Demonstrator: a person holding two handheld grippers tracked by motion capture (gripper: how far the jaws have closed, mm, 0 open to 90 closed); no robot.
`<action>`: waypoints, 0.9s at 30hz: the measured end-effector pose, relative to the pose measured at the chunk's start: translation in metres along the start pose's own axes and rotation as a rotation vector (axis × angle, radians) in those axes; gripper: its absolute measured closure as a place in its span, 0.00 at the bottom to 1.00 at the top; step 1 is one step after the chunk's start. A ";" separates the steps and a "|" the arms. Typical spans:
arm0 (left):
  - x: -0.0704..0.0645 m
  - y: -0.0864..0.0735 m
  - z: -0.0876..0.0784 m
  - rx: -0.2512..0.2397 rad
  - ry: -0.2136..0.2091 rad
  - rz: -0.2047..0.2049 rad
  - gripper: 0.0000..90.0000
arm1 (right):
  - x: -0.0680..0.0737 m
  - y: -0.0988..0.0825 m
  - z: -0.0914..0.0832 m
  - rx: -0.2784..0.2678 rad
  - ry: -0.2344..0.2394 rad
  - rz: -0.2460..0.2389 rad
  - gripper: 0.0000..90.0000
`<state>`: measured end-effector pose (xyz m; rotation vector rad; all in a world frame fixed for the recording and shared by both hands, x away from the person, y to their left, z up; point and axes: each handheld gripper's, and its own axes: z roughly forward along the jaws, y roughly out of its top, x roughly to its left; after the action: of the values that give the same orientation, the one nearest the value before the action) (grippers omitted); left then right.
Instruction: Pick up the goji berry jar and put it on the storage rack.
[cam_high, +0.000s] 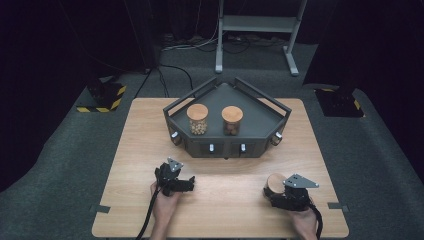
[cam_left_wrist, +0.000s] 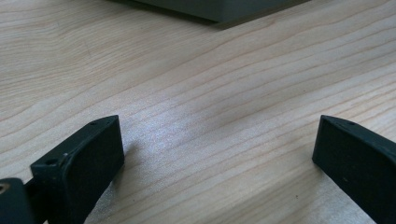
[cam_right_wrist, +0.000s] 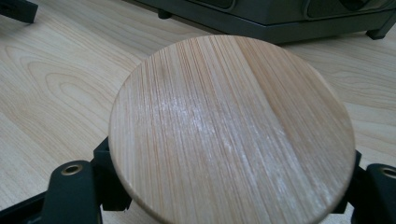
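Left tongs (cam_high: 189, 184) sat idle on the surface (cam_high: 125, 150), jaws spread wide with nothing but bare wood between them in the left gripper view. I read that arm as parked, no job for it yet.

Ahead of it I had the grey tray (cam_high: 260, 117) at the far middle of the surface, two jars already standing in it: left jar (cam_high: 197, 119), pale contents, and just right of it the second jar (cam_high: 232, 120), darker contents. Both upright, both wearing wooden lids, near each other but apart. I counted those two as placed.

Right tongs (cam_high: 272, 192) were clamped on the third jar (cam_high: 275, 184) at the near right of the surface, well apart from the tray. In the right gripper view its round wooden lid (cam_right_wrist: 231, 128) sat between the jaws, which hugged it from both sides below the lid rim. I couldn't tell whether the jar was off the wood or resting on it.

My call: grasp done, two of three stowed. Left to do was lift, carry forward and left to the tray, set down in the free space beside the others, release.
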<state>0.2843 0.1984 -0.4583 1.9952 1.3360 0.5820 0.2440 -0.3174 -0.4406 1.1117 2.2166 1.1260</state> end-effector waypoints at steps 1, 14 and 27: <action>0.000 0.000 0.000 0.000 0.000 0.000 0.02 | 0.000 0.000 0.000 -0.001 0.000 0.000 0.28; 0.000 0.000 0.000 0.000 0.000 0.000 0.02 | -0.002 0.006 -0.004 -0.014 0.011 0.001 0.28; 0.000 0.000 0.000 0.000 0.000 0.000 0.02 | -0.002 0.012 -0.005 -0.024 0.023 0.004 0.28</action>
<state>0.2843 0.1984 -0.4584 1.9948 1.3363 0.5819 0.2477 -0.3174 -0.4285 1.0988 2.2139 1.1693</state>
